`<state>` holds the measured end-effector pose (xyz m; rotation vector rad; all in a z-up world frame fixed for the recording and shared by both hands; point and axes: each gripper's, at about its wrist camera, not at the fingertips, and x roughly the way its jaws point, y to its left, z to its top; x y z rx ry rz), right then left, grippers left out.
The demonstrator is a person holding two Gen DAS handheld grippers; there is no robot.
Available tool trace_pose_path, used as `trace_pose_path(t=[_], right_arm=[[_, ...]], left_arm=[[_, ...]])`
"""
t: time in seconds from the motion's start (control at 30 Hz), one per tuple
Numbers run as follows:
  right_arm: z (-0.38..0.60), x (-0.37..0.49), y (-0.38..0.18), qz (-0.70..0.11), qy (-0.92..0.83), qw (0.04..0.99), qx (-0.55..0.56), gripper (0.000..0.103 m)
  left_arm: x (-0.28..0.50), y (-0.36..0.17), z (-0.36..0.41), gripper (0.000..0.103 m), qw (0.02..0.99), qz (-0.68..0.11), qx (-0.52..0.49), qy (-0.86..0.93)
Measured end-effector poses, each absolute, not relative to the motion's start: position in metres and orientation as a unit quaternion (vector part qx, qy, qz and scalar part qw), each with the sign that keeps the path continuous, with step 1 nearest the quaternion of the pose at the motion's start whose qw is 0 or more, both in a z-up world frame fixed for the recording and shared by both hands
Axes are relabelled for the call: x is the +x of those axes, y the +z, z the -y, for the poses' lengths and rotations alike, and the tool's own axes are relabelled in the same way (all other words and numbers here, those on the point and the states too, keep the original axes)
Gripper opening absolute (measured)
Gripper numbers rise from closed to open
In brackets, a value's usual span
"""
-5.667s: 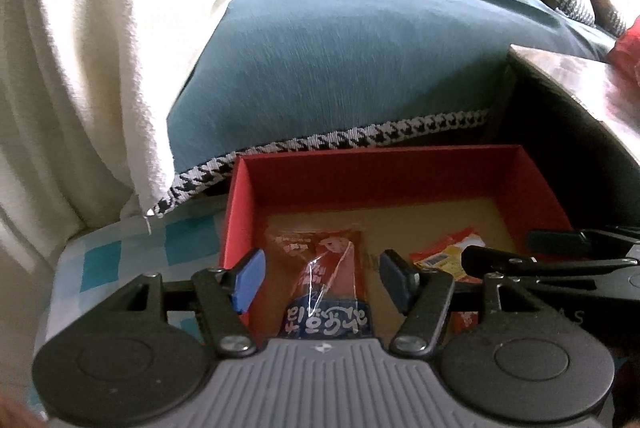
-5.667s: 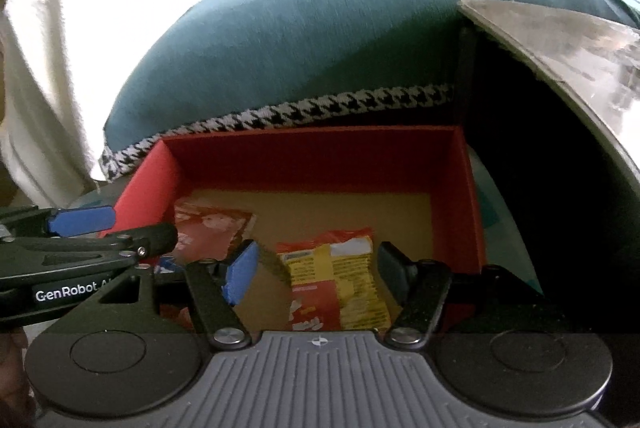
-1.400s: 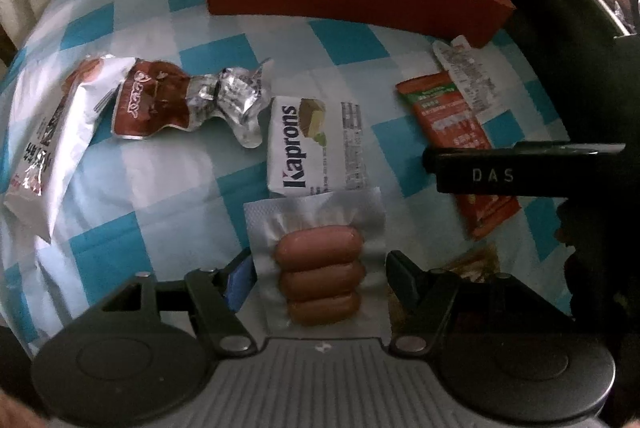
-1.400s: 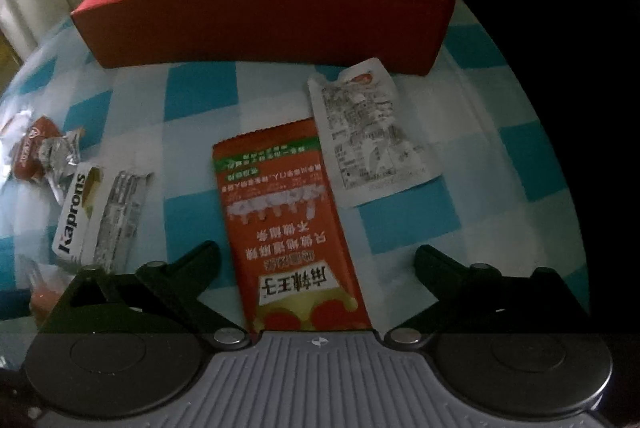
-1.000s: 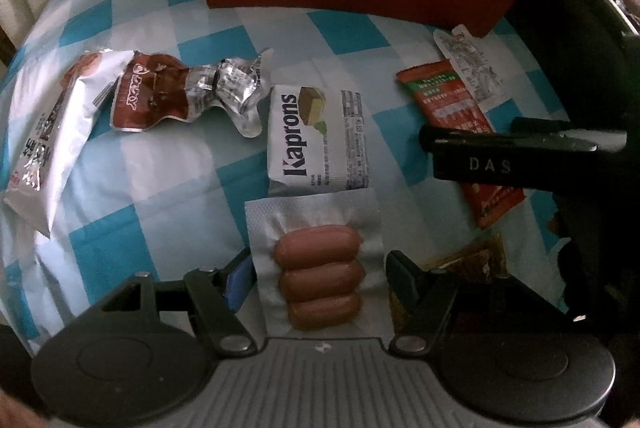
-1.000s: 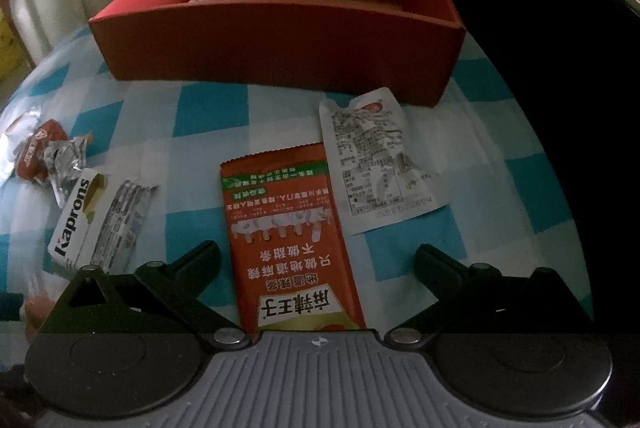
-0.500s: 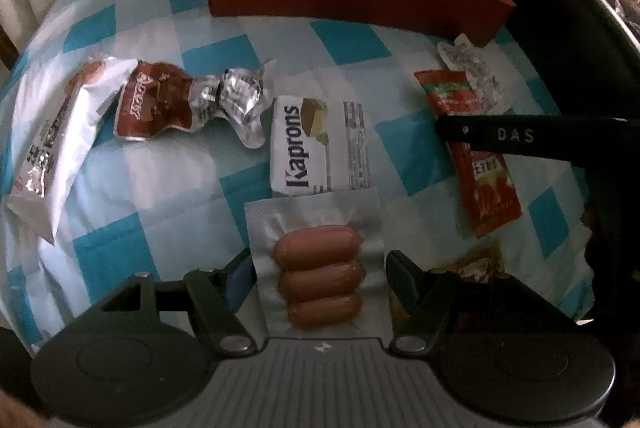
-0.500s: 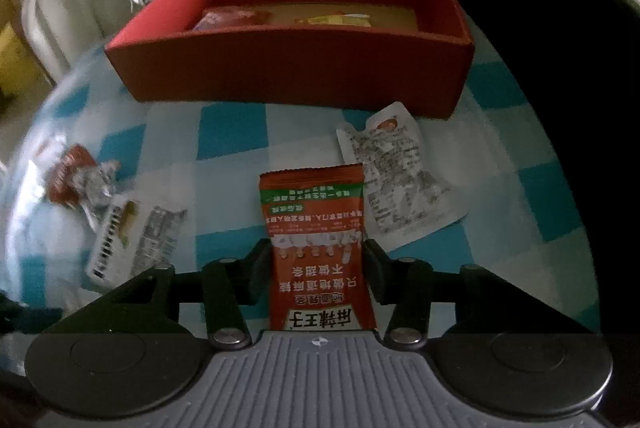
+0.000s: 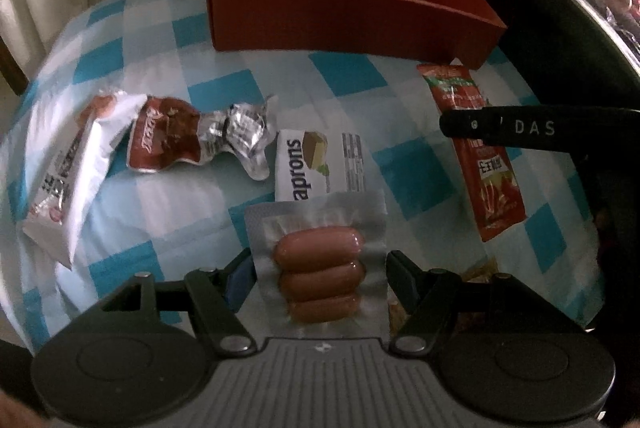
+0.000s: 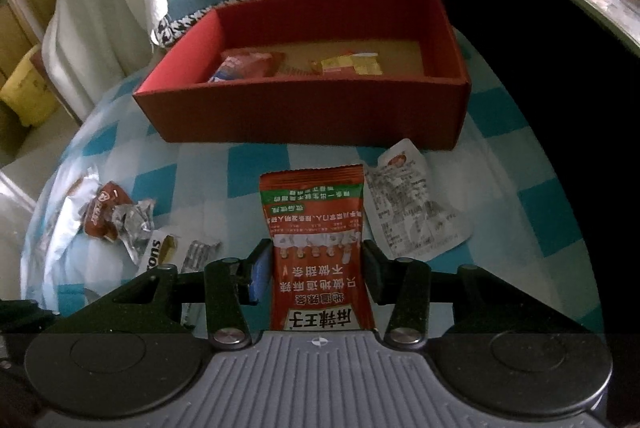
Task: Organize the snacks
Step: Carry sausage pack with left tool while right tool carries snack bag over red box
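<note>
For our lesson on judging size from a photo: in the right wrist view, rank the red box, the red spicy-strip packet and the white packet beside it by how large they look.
1. red box, clearly largest.
2. red spicy-strip packet, though it is nearest the camera, so this is unsure.
3. white packet, looking only slightly smaller.

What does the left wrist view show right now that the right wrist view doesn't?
Left wrist only: the sausage pack in the left tool, and the long white packet.

Right wrist only: two snacks inside the red box, and the white sachet.

Both: the red box, the red spicy packet gripped by the right tool, the Kaprons pack and the foil wrapper.
</note>
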<state>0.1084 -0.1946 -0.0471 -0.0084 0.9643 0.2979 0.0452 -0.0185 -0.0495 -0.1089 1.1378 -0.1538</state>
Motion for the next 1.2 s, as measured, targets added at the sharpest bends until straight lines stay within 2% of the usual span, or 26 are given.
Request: trace_pose_path(t=[1.2], right_arm=[[0.193, 0.121, -0.013, -0.408, 0.152, 0.900, 0.018, 0.055]], left_arm=[[0.081, -0.004, 0.007, 0.063, 0.893, -0.447, -0.039, -0.040]])
